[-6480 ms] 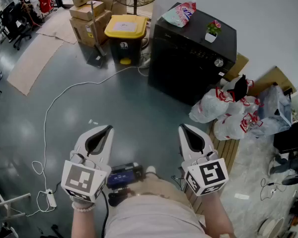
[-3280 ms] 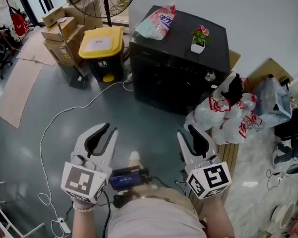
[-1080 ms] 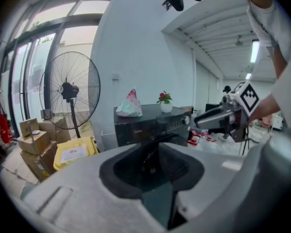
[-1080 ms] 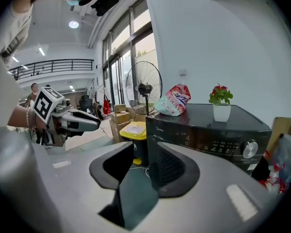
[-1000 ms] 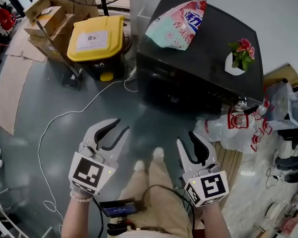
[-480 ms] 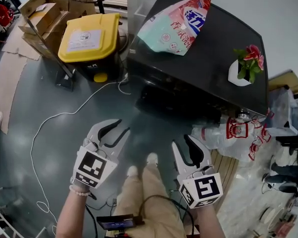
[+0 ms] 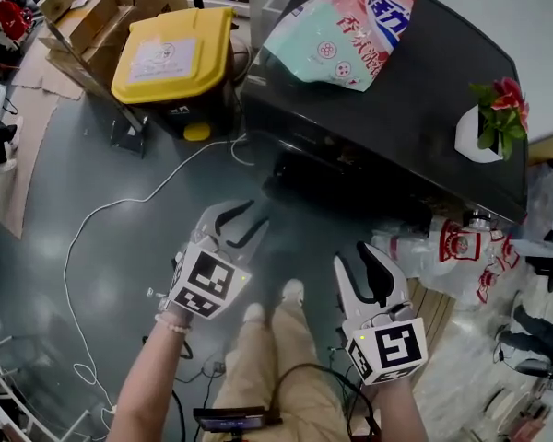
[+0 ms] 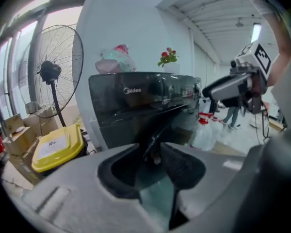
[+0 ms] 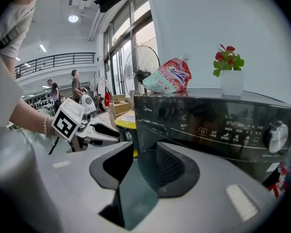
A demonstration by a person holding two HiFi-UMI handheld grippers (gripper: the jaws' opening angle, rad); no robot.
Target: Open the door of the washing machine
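Observation:
The black washing machine stands in front of me, its dark front facing my grippers with the door closed. My left gripper is held out short of that front, its jaws opening with nothing between them. In the left gripper view the machine fills the middle beyond the left gripper. My right gripper hangs lower and to the right, open and empty. The right gripper view looks past the right gripper at the control panel and knob.
A detergent bag and a potted plant sit on the machine's top. A yellow-lidded bin and cardboard boxes stand left of it. White plastic bags lie at its right. A white cable runs over the floor.
I have come closer to the machine. The left gripper has moved forward, rightward and down toward its front, with its jaws spreading wider. The right gripper has sunk a little.

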